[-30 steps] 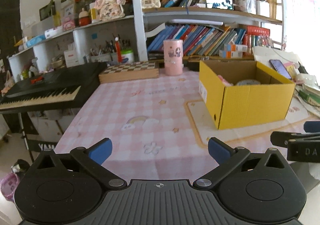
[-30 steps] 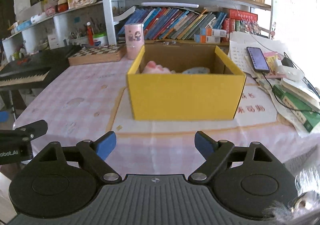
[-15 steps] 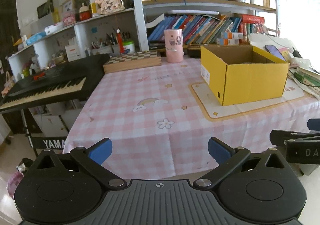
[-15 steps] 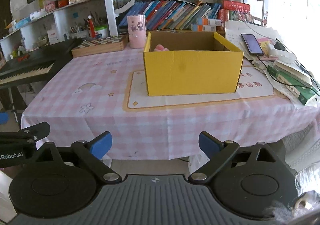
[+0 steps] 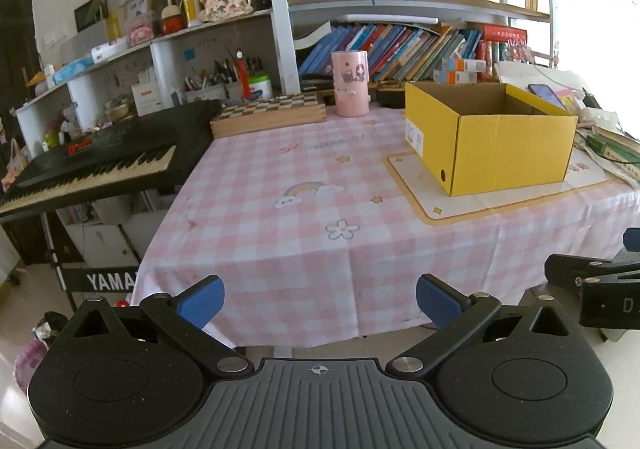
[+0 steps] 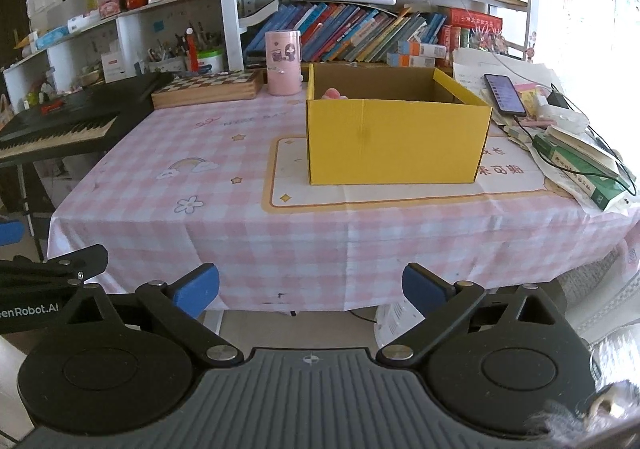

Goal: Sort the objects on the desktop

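Note:
An open yellow cardboard box (image 5: 492, 141) (image 6: 396, 141) stands on a white mat on the pink checked tablecloth (image 5: 304, 209) (image 6: 208, 185). A pink object (image 6: 334, 94) shows just above the box's left rim. A pink cylindrical cup (image 5: 351, 83) (image 6: 283, 62) stands behind the box. My left gripper (image 5: 318, 299) hangs open and empty in front of the table's front edge. My right gripper (image 6: 310, 287) is also before the front edge, its jaws still opening, with nothing between them. Each gripper's side shows at the other view's edge.
A chessboard box (image 5: 268, 113) and a black keyboard (image 5: 100, 157) lie at the table's left. A phone (image 6: 504, 93), books and cables (image 6: 580, 157) crowd the right side. Bookshelves (image 5: 400, 45) rise behind. Floor (image 6: 288, 329) shows under the table edge.
Both grippers have drawn back from over the table to in front of its edge, so the box looks smaller. The right gripper's fingers have spread a little wider.

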